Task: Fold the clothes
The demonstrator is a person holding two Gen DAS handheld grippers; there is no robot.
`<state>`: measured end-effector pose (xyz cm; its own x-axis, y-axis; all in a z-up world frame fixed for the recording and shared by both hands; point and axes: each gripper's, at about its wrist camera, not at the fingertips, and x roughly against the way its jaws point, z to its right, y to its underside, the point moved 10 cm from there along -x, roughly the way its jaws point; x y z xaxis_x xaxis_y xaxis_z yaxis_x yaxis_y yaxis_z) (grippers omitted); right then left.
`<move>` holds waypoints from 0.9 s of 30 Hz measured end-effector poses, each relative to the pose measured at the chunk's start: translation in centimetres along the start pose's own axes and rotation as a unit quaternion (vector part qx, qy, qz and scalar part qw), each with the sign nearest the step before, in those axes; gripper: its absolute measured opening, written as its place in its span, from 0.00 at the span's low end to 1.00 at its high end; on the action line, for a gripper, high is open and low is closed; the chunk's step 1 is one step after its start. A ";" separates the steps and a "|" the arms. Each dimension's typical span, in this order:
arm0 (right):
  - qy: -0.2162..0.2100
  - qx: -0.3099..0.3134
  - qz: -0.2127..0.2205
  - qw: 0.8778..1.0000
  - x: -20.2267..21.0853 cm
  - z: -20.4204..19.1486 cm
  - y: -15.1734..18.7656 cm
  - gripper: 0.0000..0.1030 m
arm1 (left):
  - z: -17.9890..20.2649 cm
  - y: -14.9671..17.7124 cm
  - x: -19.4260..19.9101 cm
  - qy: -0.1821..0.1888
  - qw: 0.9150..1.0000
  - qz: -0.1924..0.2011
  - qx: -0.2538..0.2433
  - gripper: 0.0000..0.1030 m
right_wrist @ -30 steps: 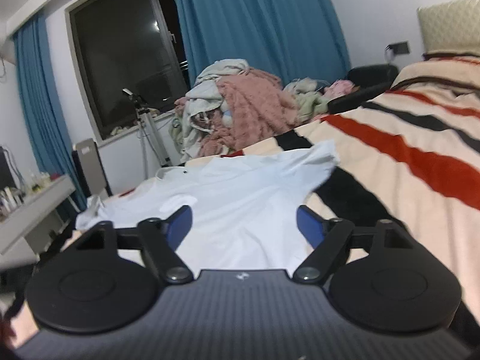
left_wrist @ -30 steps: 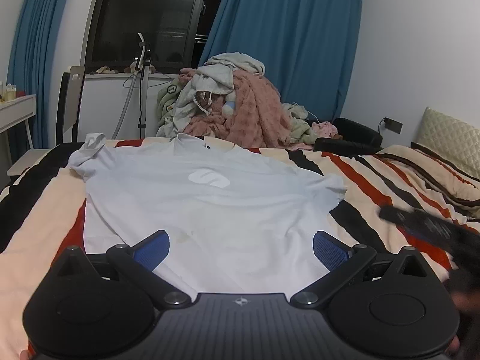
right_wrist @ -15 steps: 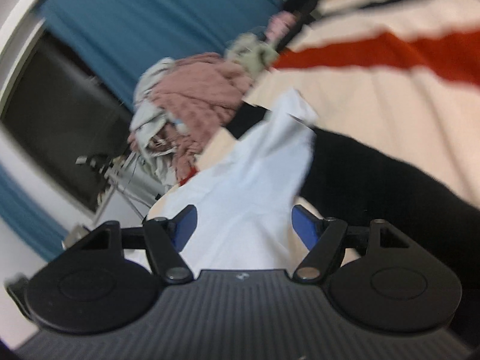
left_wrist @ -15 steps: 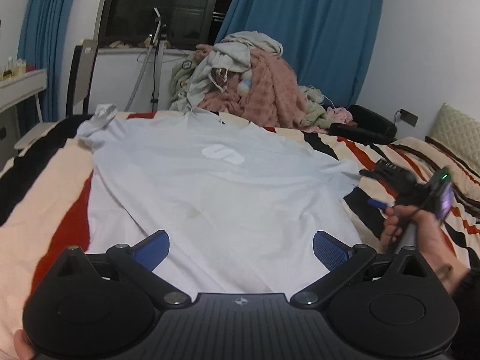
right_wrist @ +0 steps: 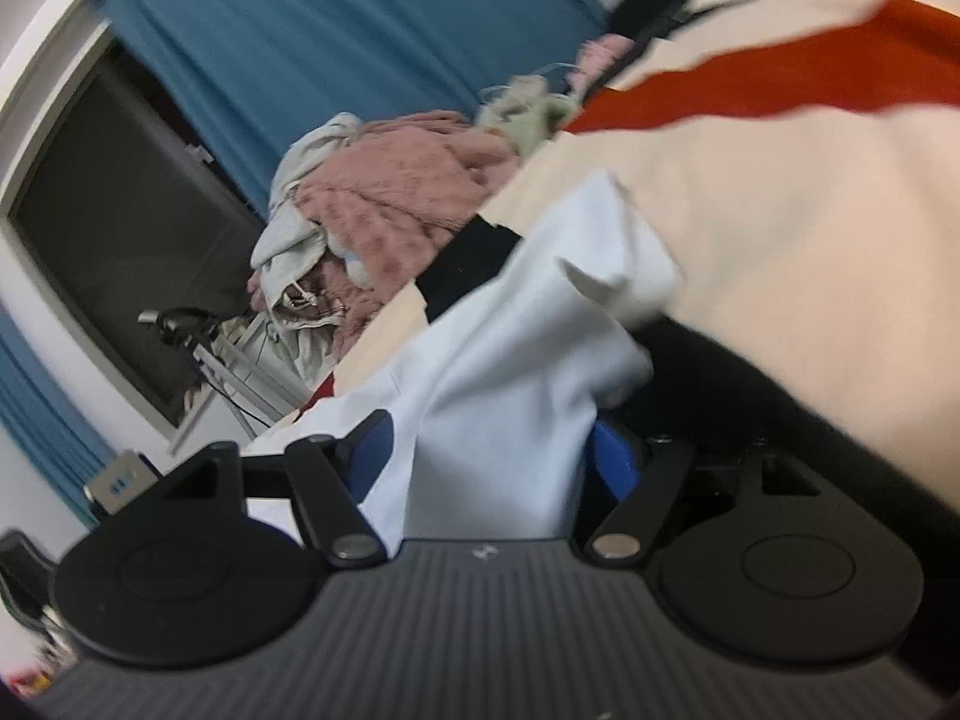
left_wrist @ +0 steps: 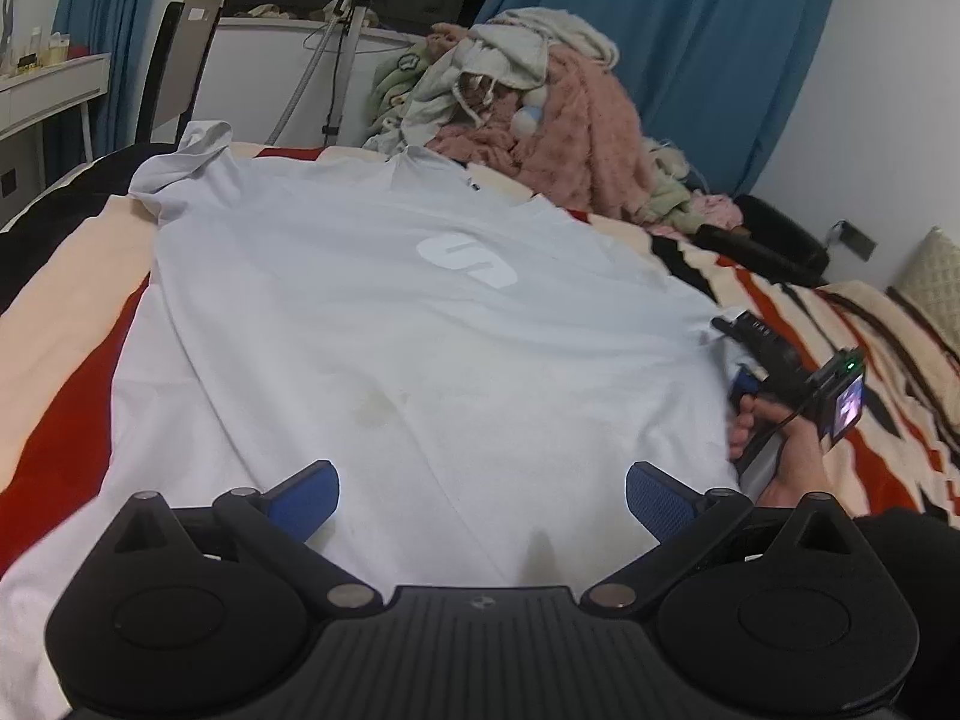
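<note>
- Since a second ago the right tongs (right_wrist: 492,456) have rolled sideways and pushed in on the sleeve (right_wrist: 540,330) of the pale shirt (left_wrist: 390,324); the left tongs (left_wrist: 480,498) have risen a little, so more of the shirt shows below them.
- Where it lies: the shirt is spread flat, logo up, on the striped bed (left_wrist: 840,330), collar toward the far edge and hem nearest the left tongs.
- Left tongs: jaws spread wide, holding nothing, hovering over the hem — likely waiting there so the cloth stays flat and the hem can be taken once the sleeve is folded in.
- Right tongs: cloth bunches between the two blue pads and touches both, but the jaws look only partly drawn in; whether they truly pinch the sleeve I cannot tell, as the view is blurred.
- The sideways tilt seems meant to catch the sleeve edge-on, off the blanket, for a fold toward the shirt's middle.
- Only the left wrist view gives the whole shirt, a faint stain near its centre, and the person's right hand (left_wrist: 780,450) with its tool at the shirt's right edge — the overall layout.
- Only the right wrist view gives the sleeve's crumpled, lifted tip and the fabric sitting inside the jaws.
- A laundry heap (left_wrist: 528,120) sits beyond the bed's far edge, well apart from the shirt.
</note>
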<state>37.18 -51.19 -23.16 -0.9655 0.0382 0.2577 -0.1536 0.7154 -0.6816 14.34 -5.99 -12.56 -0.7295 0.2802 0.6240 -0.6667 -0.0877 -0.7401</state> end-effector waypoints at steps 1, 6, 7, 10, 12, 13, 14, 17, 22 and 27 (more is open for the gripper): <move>0.011 0.013 0.013 1.000 -0.6 0.0 -0.5 0.70 | -0.1 -0.2 -0.8 -0.002 1.000 -0.002 0.003 1.00; 0.028 0.027 0.025 0.999 -4.0 0.0 -2.8 0.70 | -0.8 -0.9 -4.0 -0.013 1.000 -0.014 0.006 1.00; 0.041 0.035 0.020 0.998 -4.5 0.0 -3.0 0.69 | -1.0 -1.0 -4.4 -0.014 1.000 -0.016 0.008 1.00; 0.084 0.066 0.012 0.994 -5.0 -0.3 -3.6 0.18 | -1.4 -1.4 -5.2 -0.017 1.000 -0.018 0.013 1.00; 0.109 0.092 0.015 0.990 -4.5 -1.1 -4.2 0.12 | -1.8 -2.0 -4.6 -0.015 1.000 -0.008 0.016 1.00; 0.113 0.102 0.023 0.988 -3.8 -2.1 -4.8 0.10 | -1.9 -2.3 -4.2 -0.014 1.000 -0.001 0.017 1.00; 0.117 0.113 0.031 0.986 -3.2 -3.1 -5.4 0.07 | -2.2 -2.6 -3.6 -0.013 1.000 0.006 0.018 1.00; 0.126 0.158 0.052 0.978 -1.1 -6.9 -6.8 0.06 | -3.4 -3.7 -1.5 -0.014 0.999 0.025 0.015 1.00; 0.138 0.292 0.078 0.943 2.2 -17.8 -7.5 0.05 | -6.6 -5.5 2.5 -0.011 0.998 0.054 0.017 1.00; 0.141 0.384 0.102 0.907 2.9 -28.6 -5.3 0.05 | -10.3 -5.8 5.3 -0.004 0.996 0.081 0.031 1.00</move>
<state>41.20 -34.91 0.75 -0.9146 0.3696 0.1642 -0.1845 -0.0202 -0.9826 15.94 5.88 -7.60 -0.8290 0.2499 0.5003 -0.5485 -0.1892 -0.8145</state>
